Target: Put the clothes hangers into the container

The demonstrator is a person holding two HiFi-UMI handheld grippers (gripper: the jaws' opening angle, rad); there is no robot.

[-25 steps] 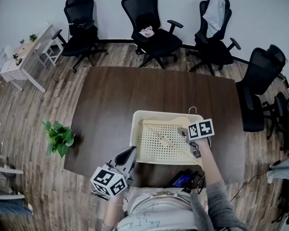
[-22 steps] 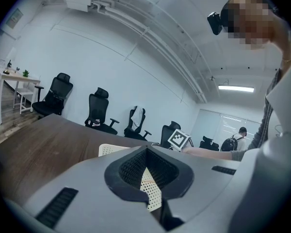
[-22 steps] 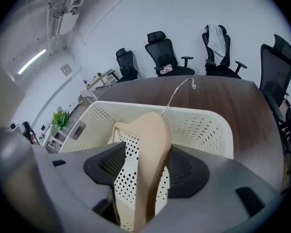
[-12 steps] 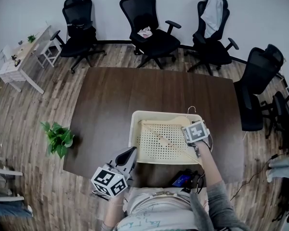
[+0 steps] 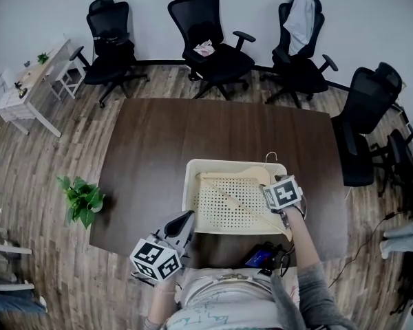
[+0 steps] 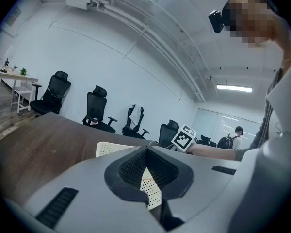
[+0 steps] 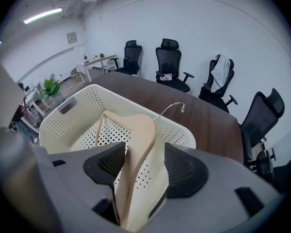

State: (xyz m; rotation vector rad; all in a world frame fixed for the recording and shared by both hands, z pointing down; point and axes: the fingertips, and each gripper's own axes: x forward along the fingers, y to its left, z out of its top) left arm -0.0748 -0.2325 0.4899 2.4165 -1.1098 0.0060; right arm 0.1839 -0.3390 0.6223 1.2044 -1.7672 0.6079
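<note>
**Meeting-room table: hanger in the container, right gripper clamped on it**

Dark brown table [image 5: 193, 126] on a wood-plank floor [image 5: 41, 163], white walls behind. A cream perforated container [image 5: 190, 198] sits on the table's near half, towards the person.

A beige wooden hanger [image 5: 230, 174] lies inside the container, spread across the far and right sides; its wire hook [image 5: 270, 156] pokes up past the far right rim, over the table.

The right gripper [image 7: 143, 166] is at the container's right side, jaws closed on one shoulder arm of the hanger – the wood fills the gap between the dark pads, and the marker cube faces up in the head view.

The left gripper [image 5: 184, 220] sits low by the person's body at the near table edge, apart from the container and pointing roughly towards it; its jaw tips meet, nothing between them.

A small dark device [image 5: 261, 256] with a blue screen lies at the near table edge, just in front of the container.

Further out – black office chairs [image 5: 213, 47] stand along the far and right sides, one with a pale garment [image 5: 301, 16] draped over its back; a potted plant [image 5: 82, 196] is on the floor to the left; a small white desk [image 5: 27, 88] is at far left.
</note>
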